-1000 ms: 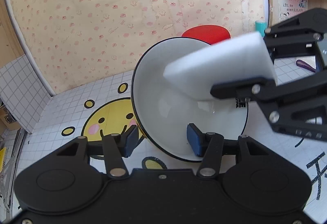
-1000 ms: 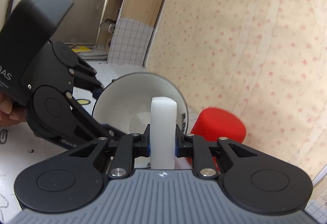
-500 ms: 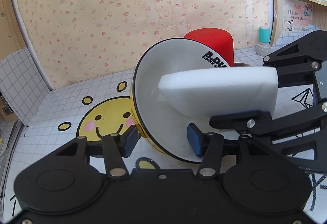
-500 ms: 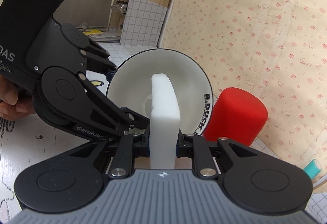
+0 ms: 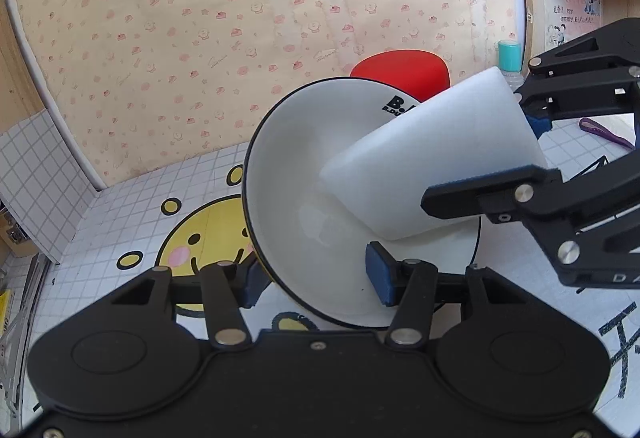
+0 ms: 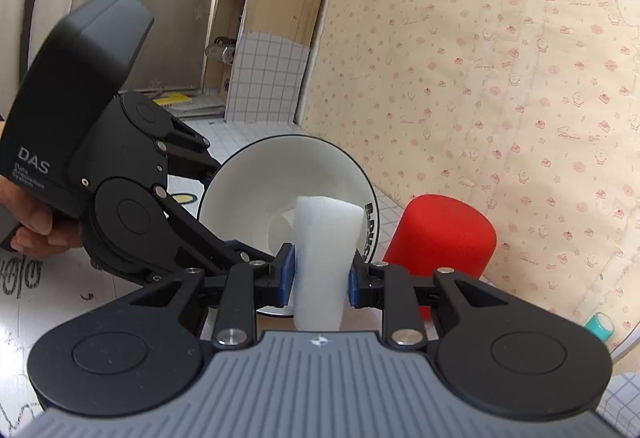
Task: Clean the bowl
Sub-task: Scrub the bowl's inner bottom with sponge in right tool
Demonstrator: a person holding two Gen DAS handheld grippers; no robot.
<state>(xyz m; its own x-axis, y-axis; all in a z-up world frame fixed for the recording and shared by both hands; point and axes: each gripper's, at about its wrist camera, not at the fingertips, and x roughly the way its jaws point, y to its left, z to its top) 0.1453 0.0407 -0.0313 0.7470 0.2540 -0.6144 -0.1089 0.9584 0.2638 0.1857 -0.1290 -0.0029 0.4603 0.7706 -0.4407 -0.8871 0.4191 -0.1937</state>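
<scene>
Tiled counter (image 5: 132, 198) (bowl (image 5: 320, 222), sponge (image 5: 436, 166))

Two wrist fisheyes, close range, angled down from opposite sides, sharing tilted bowl (image 5: 320, 206) and sponge (image 6: 322, 238)

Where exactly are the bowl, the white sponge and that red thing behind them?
bowl (image 5: 320, 206): left wrist view, on its white inner wall.
sponge (image 6: 322, 258): right wrist view, on its front face between the blue pads.
red cylinder (image 6: 440, 234): right wrist view, on the middle of its side.
</scene>
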